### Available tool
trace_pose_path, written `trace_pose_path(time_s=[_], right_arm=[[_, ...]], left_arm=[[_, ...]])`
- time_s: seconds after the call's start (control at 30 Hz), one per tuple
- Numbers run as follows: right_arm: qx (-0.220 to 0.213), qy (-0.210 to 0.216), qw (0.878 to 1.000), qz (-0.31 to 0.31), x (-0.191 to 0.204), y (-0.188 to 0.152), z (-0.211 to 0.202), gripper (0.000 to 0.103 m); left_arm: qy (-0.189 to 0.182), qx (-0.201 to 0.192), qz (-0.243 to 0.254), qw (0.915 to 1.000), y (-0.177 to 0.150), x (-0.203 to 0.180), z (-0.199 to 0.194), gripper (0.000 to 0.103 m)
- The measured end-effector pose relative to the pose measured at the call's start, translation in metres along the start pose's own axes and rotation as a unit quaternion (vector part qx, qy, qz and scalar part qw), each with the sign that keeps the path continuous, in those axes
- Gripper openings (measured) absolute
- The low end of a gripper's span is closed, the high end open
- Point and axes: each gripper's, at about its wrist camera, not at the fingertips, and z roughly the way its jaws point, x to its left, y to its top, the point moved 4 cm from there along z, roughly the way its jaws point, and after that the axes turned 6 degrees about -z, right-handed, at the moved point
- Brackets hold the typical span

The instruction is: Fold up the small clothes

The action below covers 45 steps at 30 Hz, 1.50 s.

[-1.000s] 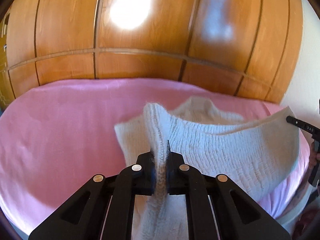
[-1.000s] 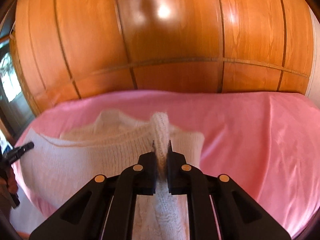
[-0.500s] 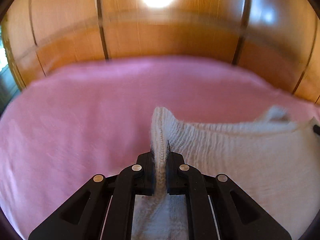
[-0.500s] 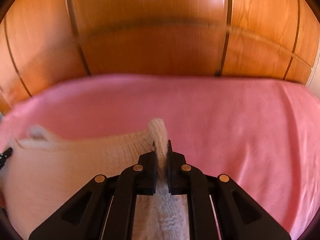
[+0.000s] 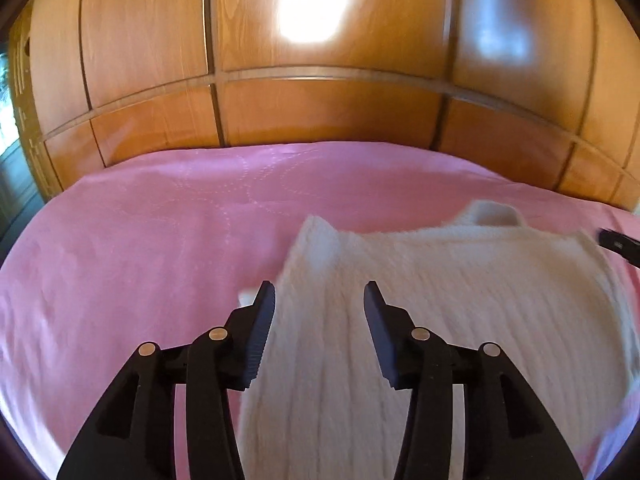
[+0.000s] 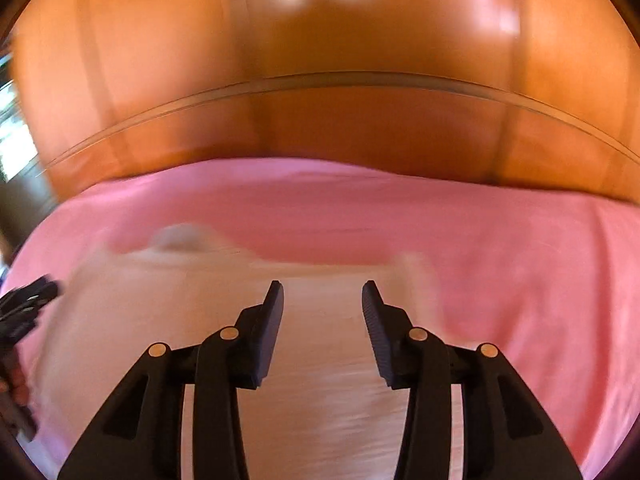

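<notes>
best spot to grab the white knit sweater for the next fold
Probably its two far corners, one per tool, coming from the near side. The white knit sweater lies flat on the pink bedspread, and those corners stick out clear of the body.

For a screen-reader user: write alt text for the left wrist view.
The left hand-held gripper, jaws just opened, hovers over a white knitted sweater lying on a pink bedspread; nothing is pinched between its fingers. Glossy wooden wardrobe doors stand behind the bed, and the tip of the right hand-held gripper shows at the right edge.
</notes>
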Motion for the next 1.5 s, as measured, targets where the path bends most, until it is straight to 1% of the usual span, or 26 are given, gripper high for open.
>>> trace_pose_path(time_s=[0.07, 0.1, 0.13, 0.17, 0.2, 0.23, 0.27, 0.3, 0.33, 0.37, 0.4, 0.47, 0.57, 0.6, 0.63, 0.73, 0.77, 0.97, 1.0, 1.07, 1.1, 1.13, 1.17, 1.27, 1.4, 1.5], right_arm=[[0.014, 0.038, 0.999, -0.014, 0.025, 0.001, 0.008, 0.039], [0.025, 0.046, 0.998, -0.023, 0.039, 0.0, 0.014, 0.038], [0.051, 0.056, 0.997, -0.034, 0.056, -0.002, 0.031, 0.038], [0.07, 0.062, 0.995, -0.035, 0.061, -0.003, 0.042, 0.038], [0.106, 0.058, 0.992, -0.035, 0.071, -0.009, 0.064, 0.038], [0.111, 0.047, 0.992, -0.04, 0.073, -0.01, 0.074, 0.03], [0.109, 0.035, 0.992, -0.051, 0.078, -0.009, 0.081, 0.025], [0.108, 0.026, 0.992, -0.057, 0.08, -0.005, 0.086, 0.012], [0.107, 0.018, 0.992, -0.059, 0.08, -0.001, 0.088, 0.005], [0.101, 0.014, 0.993, -0.06, 0.081, 0.004, 0.086, 0.005], [0.093, 0.012, 0.994, -0.059, 0.082, 0.006, 0.083, 0.004], [0.079, 0.003, 0.995, -0.065, 0.078, 0.013, 0.081, 0.004], [0.064, -0.009, 0.996, -0.066, 0.074, 0.019, 0.079, 0.003], [0.063, -0.014, 0.996, -0.066, 0.072, 0.02, 0.082, 0.0], [0.062, -0.026, 0.995, -0.07, 0.07, 0.02, 0.087, 0.0], [0.079, -0.039, 0.994, -0.071, 0.073, 0.017, 0.118, 0.0], [0.076, -0.041, 0.994, -0.069, 0.075, 0.017, 0.12, 0.0], [0.062, -0.04, 0.995, -0.07, 0.075, 0.021, 0.109, 0.0], [0.058, -0.038, 0.995, -0.064, 0.072, 0.021, 0.104, 0.002], [0.05, -0.037, 0.996, -0.056, 0.073, 0.02, 0.096, 0.012], [0.044, -0.038, 0.997, -0.055, 0.074, 0.021, 0.093, 0.03], [0.033, -0.039, 0.997, -0.052, 0.073, 0.022, 0.084, 0.051], [0.026, -0.039, 0.998, -0.051, 0.073, 0.02, 0.077, 0.054], [0.014, -0.031, 0.998, -0.053, 0.072, 0.017, 0.056, 0.053], [0.012, -0.028, 0.998, -0.052, 0.067, 0.008, 0.036, 0.063], [0.019, -0.032, 0.998, -0.046, 0.055, -0.003, 0.023, 0.065]], left_arm=[[-0.006, 0.001, 0.005, 1.0, -0.01, -0.004, -0.009, 0.045], [-0.012, 0.004, 0.003, 0.9999, -0.015, -0.005, -0.013, 0.045], [-0.022, 0.009, 0.001, 0.9997, -0.02, -0.005, -0.015, 0.045], [-0.027, 0.013, 0.003, 0.9995, -0.025, -0.008, -0.014, 0.045], [-0.017, 0.017, 0.011, 0.9997, -0.03, -0.009, -0.013, 0.045], [-0.009, 0.021, 0.017, 0.9996, -0.034, -0.011, -0.01, 0.045], [-0.002, 0.029, 0.019, 0.9994, -0.037, -0.011, -0.007, 0.045], [-0.002, 0.035, 0.013, 0.9993, -0.038, -0.011, -0.005, 0.045], [0.001, 0.035, 0.01, 0.9993, -0.039, -0.012, -0.005, 0.045], [0.006, 0.032, 0.008, 0.9994, -0.04, -0.013, -0.006, 0.046], [0.011, 0.024, 0.01, 0.9996, -0.04, -0.014, -0.009, 0.053], [0.018, 0.01, 0.01, 0.9997, -0.041, -0.015, -0.015, 0.06], [0.028, 0.003, 0.02, 0.9994, -0.041, -0.017, -0.019, 0.06], [0.03, 0.002, 0.021, 0.9993, -0.043, -0.017, -0.02, 0.06], [0.033, 0.002, 0.025, 0.9992, -0.043, -0.017, -0.021, 0.06], [0.028, 0.002, 0.025, 0.9993, -0.042, -0.016, -0.021, 0.06], [0.031, 0.002, 0.026, 0.9992, -0.041, -0.014, -0.022, 0.06], [0.035, -0.006, 0.025, 0.9991, -0.039, -0.01, -0.032, 0.06], [0.035, -0.008, 0.026, 0.999, -0.038, -0.009, -0.033, 0.06], [0.034, -0.012, 0.027, 0.999, -0.038, -0.008, -0.038, 0.06], [0.035, -0.012, 0.028, 0.9989, -0.038, -0.008, -0.04, 0.06], [0.035, -0.013, 0.029, 0.9989, -0.039, -0.008, -0.042, 0.06], [0.034, -0.014, 0.03, 0.9989, -0.039, -0.008, -0.045, 0.06], [0.038, -0.019, 0.035, 0.9985, -0.039, -0.008, -0.048, 0.06], [0.037, -0.021, 0.034, 0.9985, -0.041, -0.008, -0.055, 0.06], [0.038, -0.02, 0.034, 0.9985, -0.042, -0.007, -0.058, 0.06]])
